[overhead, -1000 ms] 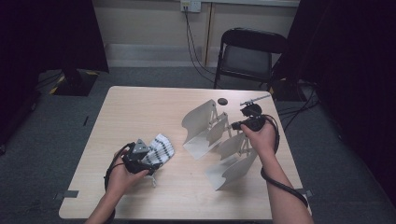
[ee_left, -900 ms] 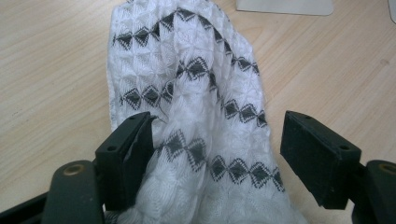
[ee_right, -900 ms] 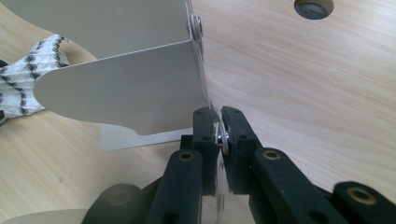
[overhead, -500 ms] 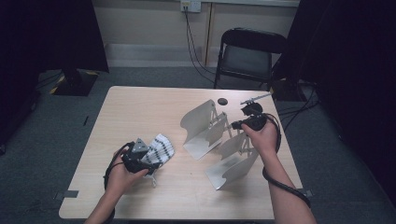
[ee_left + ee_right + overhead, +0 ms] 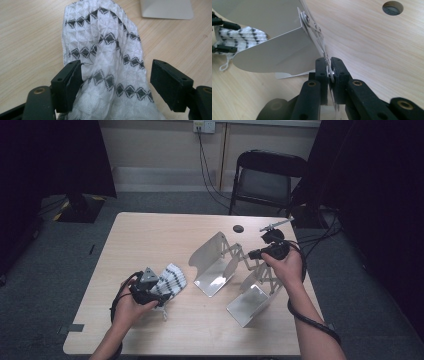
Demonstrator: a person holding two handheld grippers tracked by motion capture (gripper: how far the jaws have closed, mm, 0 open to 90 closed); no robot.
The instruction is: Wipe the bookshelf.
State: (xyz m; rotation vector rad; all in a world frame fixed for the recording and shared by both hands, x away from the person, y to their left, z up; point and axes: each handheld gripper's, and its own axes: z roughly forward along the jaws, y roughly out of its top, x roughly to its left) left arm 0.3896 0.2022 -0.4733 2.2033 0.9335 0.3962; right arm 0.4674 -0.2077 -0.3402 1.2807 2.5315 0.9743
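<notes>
**Right jaws clamped on the rack's linkage, cloth loose between the left jaws**

My right gripper (image 5: 329, 72) has its jaws pinched tight on the thin scissor linkage (image 5: 318, 37) of the metal folding rack (image 5: 215, 265), gripping it at a rivet. Ahead of those jaws and to their left spreads one of the rack's bent metal plates (image 5: 277, 53); it blocks most of my sight of the table beyond. Past its left edge I can make out the white patterned cloth (image 5: 242, 36). Up and to the right of the jaws sits a round hole (image 5: 392, 7) in the wooden table (image 5: 374, 50).

My left gripper (image 5: 117, 85) has its jaws well apart, with the cloth (image 5: 105, 57) bunched up between them. The left pad touches the fabric; the right pad stands clear of it, so I see no clamping there. Beyond the cloth, at the far right, lies a corner of a rack plate (image 5: 166, 10).

From the high view, the left gripper (image 5: 157, 292) is near the front left of the table with the cloth (image 5: 170, 279) draped over it, well apart from the right gripper (image 5: 252, 253) at the rack's far side. A folding chair (image 5: 270, 177) stands beyond the table.
</notes>
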